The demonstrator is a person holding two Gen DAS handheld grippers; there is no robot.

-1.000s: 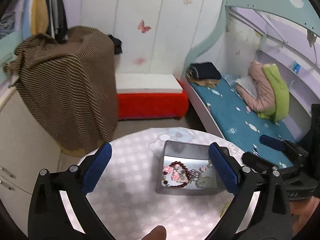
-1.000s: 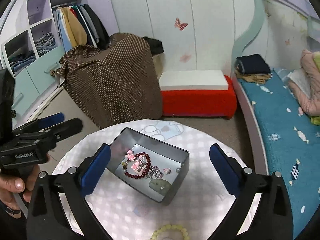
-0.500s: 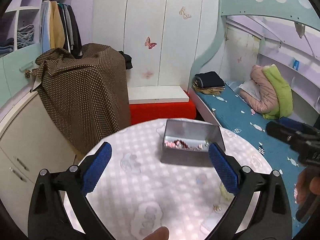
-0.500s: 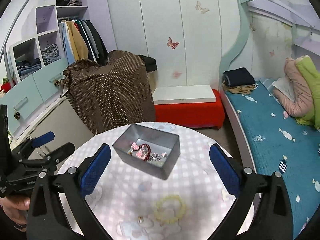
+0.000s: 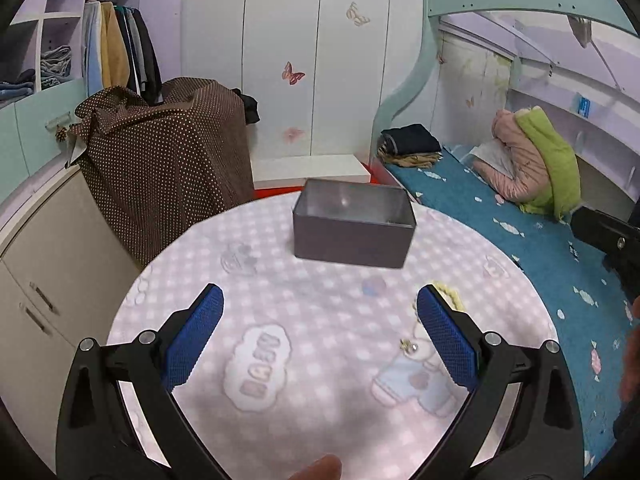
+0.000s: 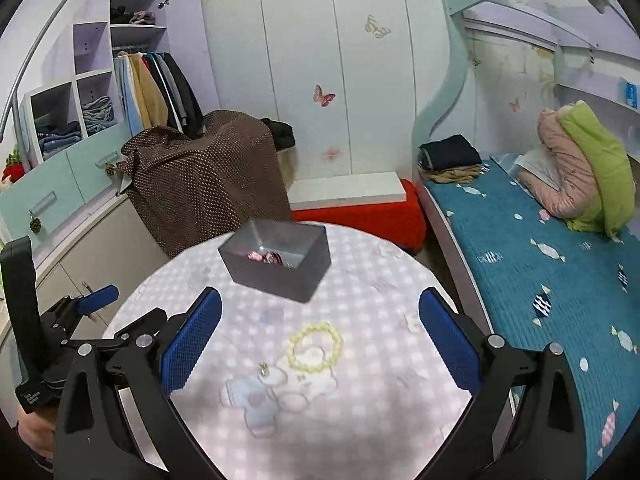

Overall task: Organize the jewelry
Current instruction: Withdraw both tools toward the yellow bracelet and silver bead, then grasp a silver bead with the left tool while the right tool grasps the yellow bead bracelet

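Currently both my left gripper and right gripper hang spread and empty over the table, bracelet and small earring lying outside the box; a careless pinch could flick that earring off the edge.

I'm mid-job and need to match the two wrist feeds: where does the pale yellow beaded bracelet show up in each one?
Left wrist: the pale yellow beaded bracelet is right of centre, mostly hidden behind the left gripper's right blue finger pad.
Right wrist: the bracelet lies in full view, centre frame, between the right gripper's fingers.
Shared landmark: the open grey metal box, farther back on the table.
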